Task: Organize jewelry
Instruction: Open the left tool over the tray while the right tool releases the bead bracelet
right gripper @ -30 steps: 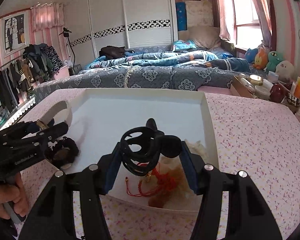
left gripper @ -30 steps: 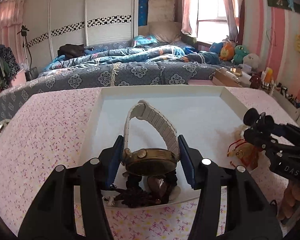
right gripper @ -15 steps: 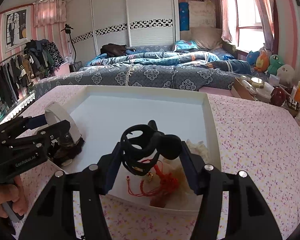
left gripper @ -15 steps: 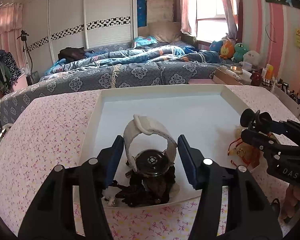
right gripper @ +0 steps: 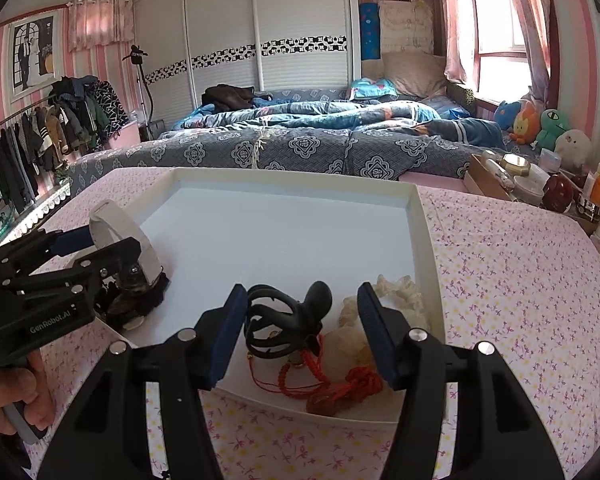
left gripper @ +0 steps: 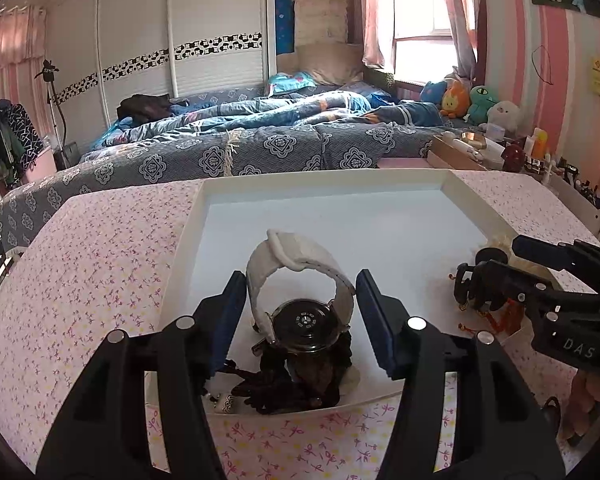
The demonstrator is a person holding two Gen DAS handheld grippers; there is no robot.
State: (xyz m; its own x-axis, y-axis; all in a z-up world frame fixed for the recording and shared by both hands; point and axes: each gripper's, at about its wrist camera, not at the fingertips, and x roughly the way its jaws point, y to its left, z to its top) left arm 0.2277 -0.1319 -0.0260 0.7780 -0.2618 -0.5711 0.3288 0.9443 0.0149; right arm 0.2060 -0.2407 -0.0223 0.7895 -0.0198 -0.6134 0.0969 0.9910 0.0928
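Note:
A white tray [left gripper: 476, 196] lies on the pink floral table. In the left wrist view a white-strapped watch [left gripper: 300, 292] rests on a dark bead bracelet pile [left gripper: 300, 380] in the tray's near left corner. My left gripper [left gripper: 300, 312] is open around the watch, pads apart from it. In the right wrist view a black coiled hair tie [right gripper: 288, 320] lies in the tray on a red cord charm [right gripper: 336, 388] beside a cream scrunchie [right gripper: 396, 296]. My right gripper [right gripper: 300, 332] is open around the hair tie. The left gripper also shows in the right wrist view [right gripper: 80, 256].
The tray's far part [right gripper: 284, 232] holds nothing. The table with its floral cloth [right gripper: 520, 288] extends on both sides. A bed [left gripper: 260, 144] lies beyond the table. Bottles and boxes [right gripper: 540, 184] crowd a shelf at the far right.
Both grippers have opened. The watch dropped from my left gripper onto the bead pile and tipped face down. The hair tie left my right gripper and settled in the tray.

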